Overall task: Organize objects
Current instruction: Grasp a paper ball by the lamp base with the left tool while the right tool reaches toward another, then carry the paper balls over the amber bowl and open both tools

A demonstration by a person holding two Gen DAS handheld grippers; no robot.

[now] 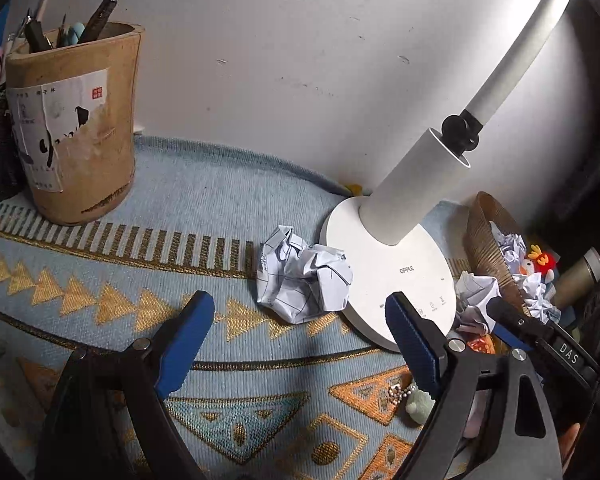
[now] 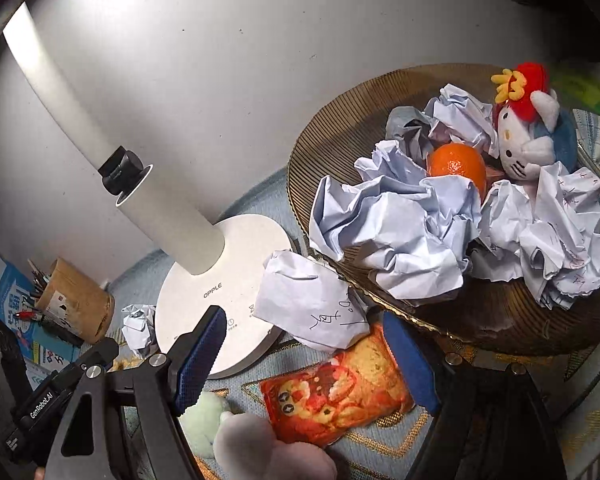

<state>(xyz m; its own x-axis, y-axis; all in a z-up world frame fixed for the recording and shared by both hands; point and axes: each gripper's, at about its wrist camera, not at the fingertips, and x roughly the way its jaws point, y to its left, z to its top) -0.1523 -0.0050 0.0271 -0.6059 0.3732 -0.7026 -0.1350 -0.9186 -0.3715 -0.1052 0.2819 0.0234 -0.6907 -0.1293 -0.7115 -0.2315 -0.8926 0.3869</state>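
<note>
On the white lamp base (image 1: 396, 280) "OPPLE" reads clearly; both the left claw (image 1: 300, 332) and right claw (image 2: 304, 356) gape empty, crumpled paper (image 1: 302, 280) just beyond.

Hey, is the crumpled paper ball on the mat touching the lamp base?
Touching. The left wrist view shows the crumpled paper ball pressed against the lamp base rim, with no mat showing between them.

Light comes from the desk lamp (image 1: 512, 60), whose head blows out to glare at the frame edge in both views. The wall (image 1: 280, 60) is bright near it and falls off to grey. Fisheye bends edges hard, with black vignette in the corners. The near foreground is dim and soft; mid-scene is sharp.
</note>
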